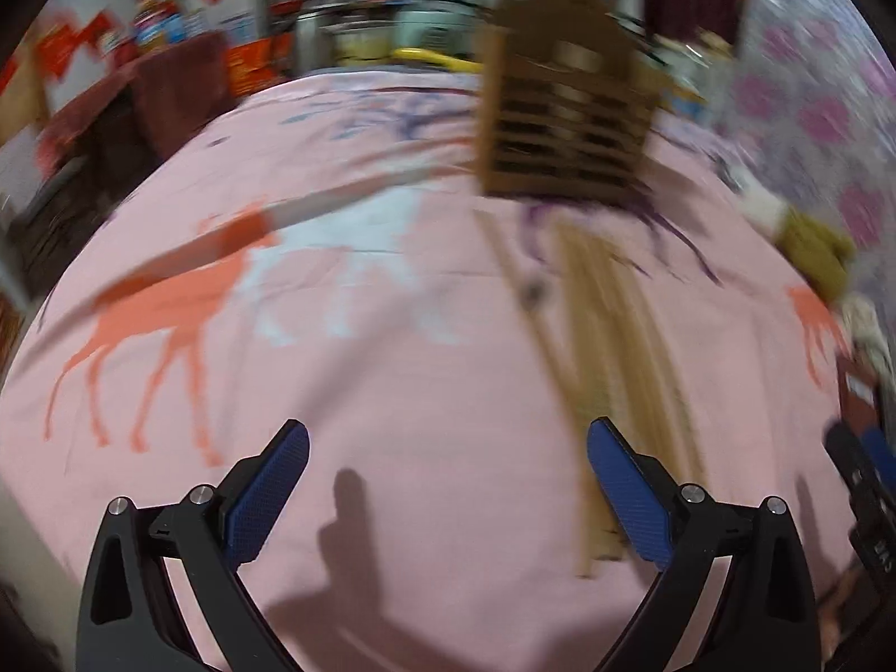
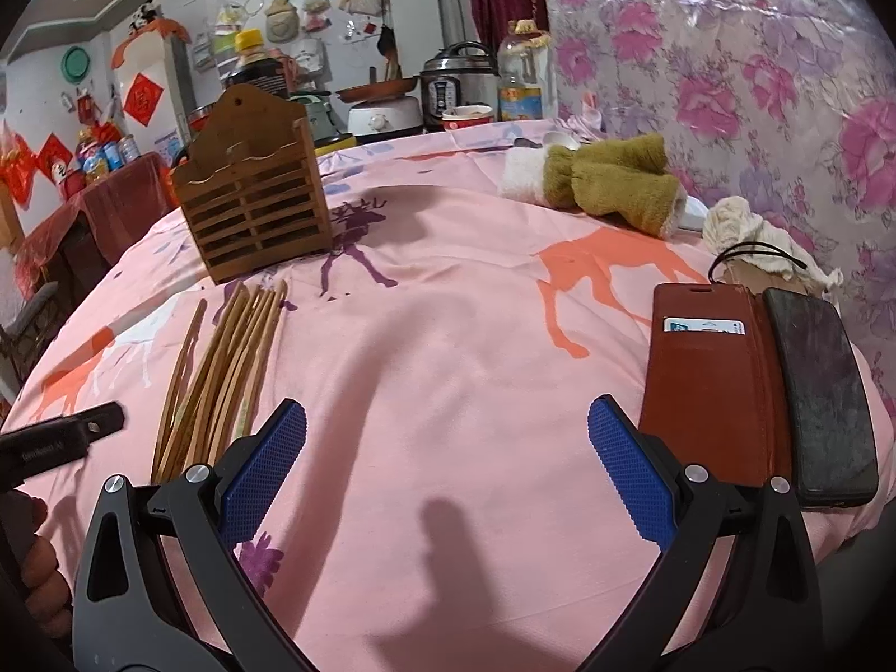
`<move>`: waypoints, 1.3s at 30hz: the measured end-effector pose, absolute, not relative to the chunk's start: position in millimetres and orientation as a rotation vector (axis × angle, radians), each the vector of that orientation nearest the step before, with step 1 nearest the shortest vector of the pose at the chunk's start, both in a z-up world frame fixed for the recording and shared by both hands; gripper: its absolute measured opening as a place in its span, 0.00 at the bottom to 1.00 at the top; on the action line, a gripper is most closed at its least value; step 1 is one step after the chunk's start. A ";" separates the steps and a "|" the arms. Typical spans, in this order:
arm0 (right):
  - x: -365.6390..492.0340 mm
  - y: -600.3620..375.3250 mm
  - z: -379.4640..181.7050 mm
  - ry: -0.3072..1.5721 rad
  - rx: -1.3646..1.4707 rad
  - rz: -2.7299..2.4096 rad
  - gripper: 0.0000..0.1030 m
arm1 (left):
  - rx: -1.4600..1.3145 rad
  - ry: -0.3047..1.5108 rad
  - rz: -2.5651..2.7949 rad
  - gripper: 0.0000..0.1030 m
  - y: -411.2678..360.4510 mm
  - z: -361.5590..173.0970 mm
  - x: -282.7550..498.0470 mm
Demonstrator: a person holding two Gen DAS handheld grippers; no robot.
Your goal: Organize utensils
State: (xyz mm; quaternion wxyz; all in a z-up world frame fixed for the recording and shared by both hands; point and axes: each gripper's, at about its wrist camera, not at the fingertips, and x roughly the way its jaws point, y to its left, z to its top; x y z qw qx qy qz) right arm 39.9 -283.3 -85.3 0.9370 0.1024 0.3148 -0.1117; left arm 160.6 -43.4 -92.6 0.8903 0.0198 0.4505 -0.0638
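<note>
A bundle of wooden chopsticks (image 2: 224, 369) lies on the pink deer-print cloth, in front of a slatted wooden utensil holder (image 2: 255, 196) that stands upright. In the blurred left wrist view the chopsticks (image 1: 616, 347) lie ahead and right, with the holder (image 1: 565, 117) beyond them. My left gripper (image 1: 448, 448) is open and empty, its right finger beside the near chopstick ends. My right gripper (image 2: 448, 431) is open and empty over bare cloth, right of the chopsticks. The left gripper's tip (image 2: 73, 431) shows at the right wrist view's left edge.
A brown phone wallet case with a dark phone (image 2: 756, 386) lies at the right. Green and white towels (image 2: 605, 179) and a cream cloth (image 2: 745, 229) lie at the back right. A rice cooker, bottles and pots (image 2: 459, 89) stand beyond the table's far edge.
</note>
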 end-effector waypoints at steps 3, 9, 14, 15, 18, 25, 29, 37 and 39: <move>40.4 -286.0 -86.4 0.644 0.226 -0.232 0.94 | 0.130 0.944 -0.159 0.96 -69.0 -106.0 164.2; 43.2 -290.8 -91.1 0.672 0.240 -0.228 0.94 | 0.066 0.945 -0.013 0.95 -24.0 -108.6 172.2; 41.9 -282.4 -89.4 0.661 0.207 -0.207 0.94 | -0.073 0.969 -0.016 0.94 4.8 -109.4 172.6; 41.6 -280.2 -89.6 0.662 0.200 -0.202 0.94 | -0.072 0.958 -0.042 0.95 -0.9 -105.6 170.4; 42.5 -278.0 -90.6 0.666 0.189 -0.195 0.94 | -0.005 0.939 -0.135 0.95 -32.2 -97.5 165.6; 43.7 -287.7 -92.4 0.672 0.228 -0.210 0.94 | 0.081 1.013 -0.164 0.96 -65.3 -118.8 190.5; 44.4 -285.3 -93.9 0.675 0.226 -0.202 0.94 | 0.079 0.991 -0.044 0.96 -33.7 -118.0 187.0; 39.6 -255.6 -90.4 0.666 0.126 -0.068 0.94 | 0.051 0.952 -0.041 0.94 -4.1 -119.9 167.4; 38.5 -241.4 -91.6 0.673 0.075 -0.002 0.94 | 0.047 0.951 -0.054 0.93 -6.8 -118.5 162.2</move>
